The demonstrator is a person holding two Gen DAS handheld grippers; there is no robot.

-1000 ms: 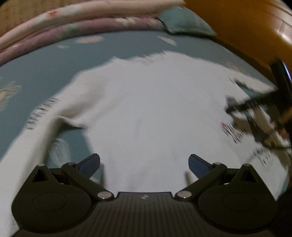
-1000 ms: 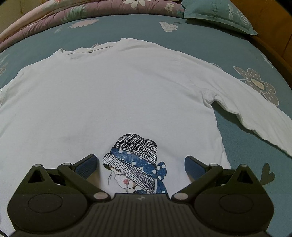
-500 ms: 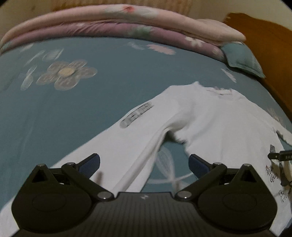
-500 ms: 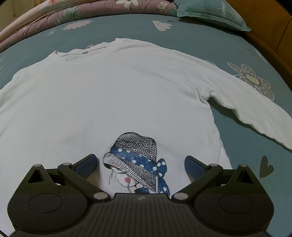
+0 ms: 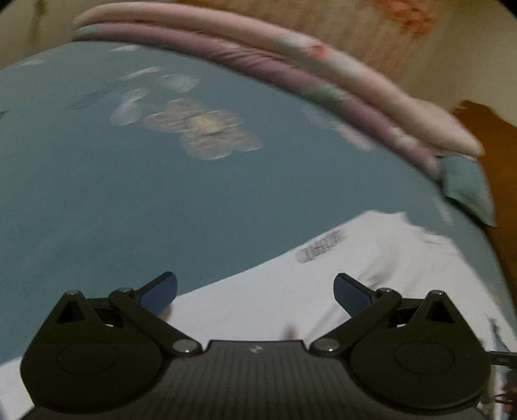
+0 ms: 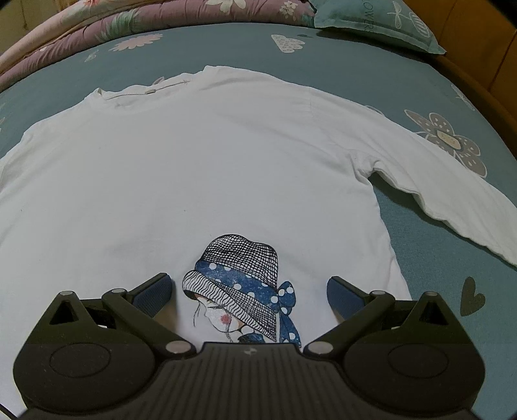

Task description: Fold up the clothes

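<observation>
**A:** Where did we see the garment?

**B:** A white long-sleeved cotton shirt (image 6: 200, 168) lay spread flat, front up, on a teal bedsheet printed with flowers (image 6: 452, 90). Its collar pointed away from us, toward a folded pink and mauve quilt (image 6: 129, 19) and a teal pillow (image 6: 371, 22) at the head of the bed. One sleeve (image 6: 452, 194) stretched out to the right.

**A:** And the right gripper (image 6: 248, 290)?

**B:** We saw it standing wide open just above the shirt's lower front, holding nothing. A printed girl in a checked hat with a blue dotted bow (image 6: 242, 284) sat between its blue-padded fingers (image 6: 152, 292).

**A:** The left gripper (image 5: 255, 292)?

**B:** Also spread wide, with nothing in it. In its blurred view the shirt's other sleeve (image 5: 274, 290) ran beneath and between its fingers (image 5: 160, 292), slanting up to the right toward the shirt's body. A dark printed mark (image 5: 320, 248) showed on that sleeve, ahead of the fingers.
</observation>
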